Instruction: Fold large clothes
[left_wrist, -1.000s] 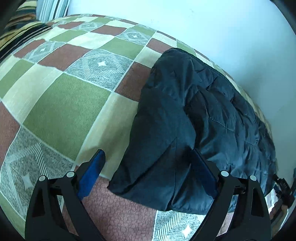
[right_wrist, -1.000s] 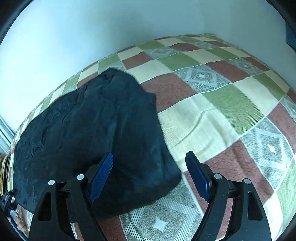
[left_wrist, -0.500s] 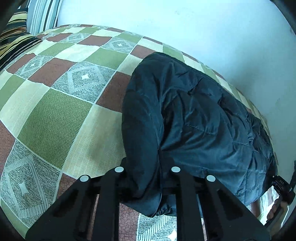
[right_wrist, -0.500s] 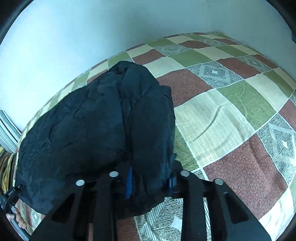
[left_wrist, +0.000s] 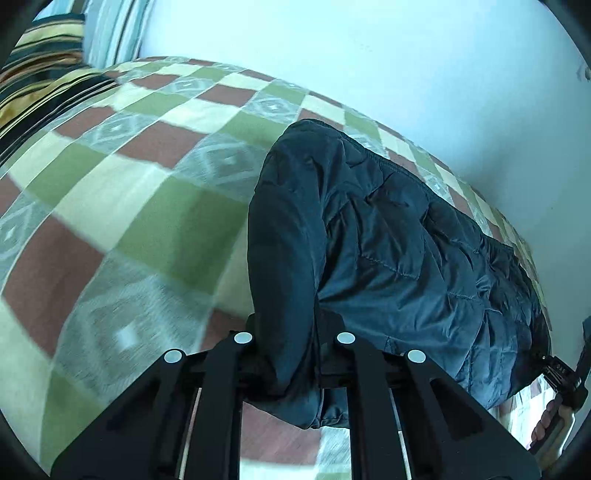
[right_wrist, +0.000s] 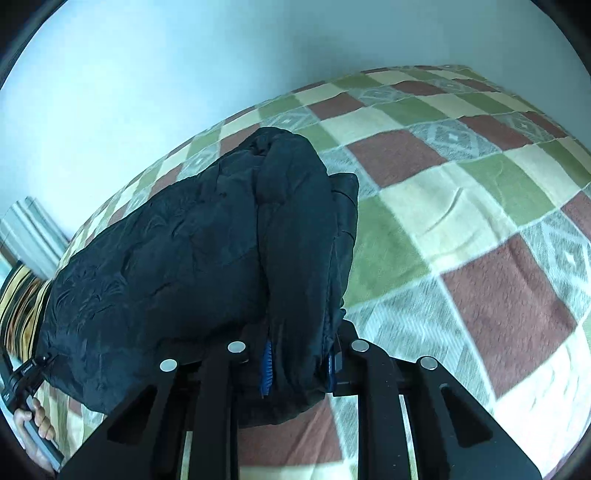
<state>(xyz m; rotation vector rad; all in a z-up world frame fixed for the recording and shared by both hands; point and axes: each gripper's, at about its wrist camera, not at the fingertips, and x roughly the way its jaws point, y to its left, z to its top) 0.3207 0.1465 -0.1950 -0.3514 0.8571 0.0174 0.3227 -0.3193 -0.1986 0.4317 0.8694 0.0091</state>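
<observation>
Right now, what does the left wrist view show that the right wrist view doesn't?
Only left wrist view: the left gripper shut on the dark jacket, with its quilted stitching showing. Only right wrist view: the right gripper shut on the jacket, blue pads visible. Both: jacket on the checkered bedspread, pale wall behind.

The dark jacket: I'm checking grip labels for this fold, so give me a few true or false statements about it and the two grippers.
1. The left gripper is closed on a fold of the dark jacket. True.
2. The right gripper hangs open above the jacket. False: its blue pads pinch a bunched fold of it.
3. The jacket lies on a checked bedspread. True.
4. The jacket is bright red. False: it is dark, nearly black.
5. A bare wooden table lies under the jacket. False: the patterned bedspread does.
</observation>
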